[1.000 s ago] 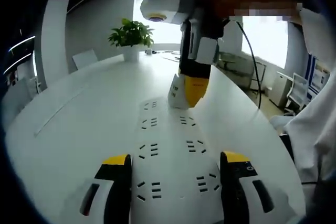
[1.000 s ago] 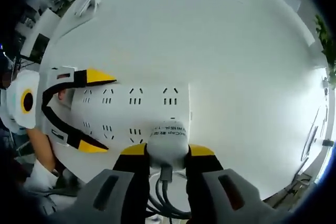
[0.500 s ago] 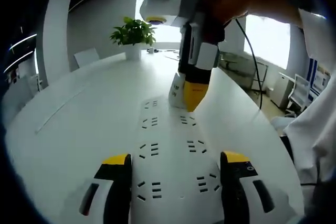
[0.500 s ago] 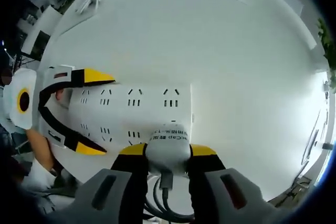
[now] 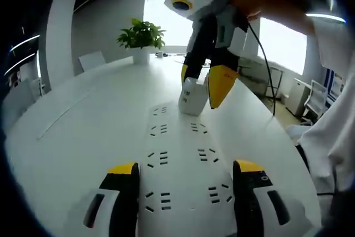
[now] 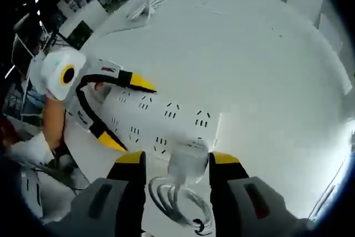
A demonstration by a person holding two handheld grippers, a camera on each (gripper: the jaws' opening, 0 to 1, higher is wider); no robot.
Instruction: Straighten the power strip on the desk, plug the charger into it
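A white power strip (image 5: 180, 159) lies lengthwise on the white desk (image 5: 83, 115), and my left gripper (image 5: 186, 167) is shut on its near end, one yellow-tipped jaw against each long side. A white charger (image 5: 191, 97) stands upright in a socket at the strip's far end. My right gripper (image 5: 203, 81) hangs tilted over it, open, its fingers off the charger's sides. In the right gripper view the charger (image 6: 188, 162) sits between my right gripper's (image 6: 177, 159) spread jaws, at the end of the power strip (image 6: 161, 123). Its coiled cable (image 6: 177, 203) lies below. The left gripper (image 6: 130, 115) straddles the strip's other end.
A potted plant (image 5: 140, 36) and a white chair (image 5: 89, 61) stand at the desk's far side. A bundle of white cable (image 6: 148, 3) lies farther along the desk. A person's sleeve (image 5: 333, 131) is by the desk's right edge.
My right gripper has opened, let go of the charger and drawn back, tilting. The charger stays in the strip. The left gripper has not moved.
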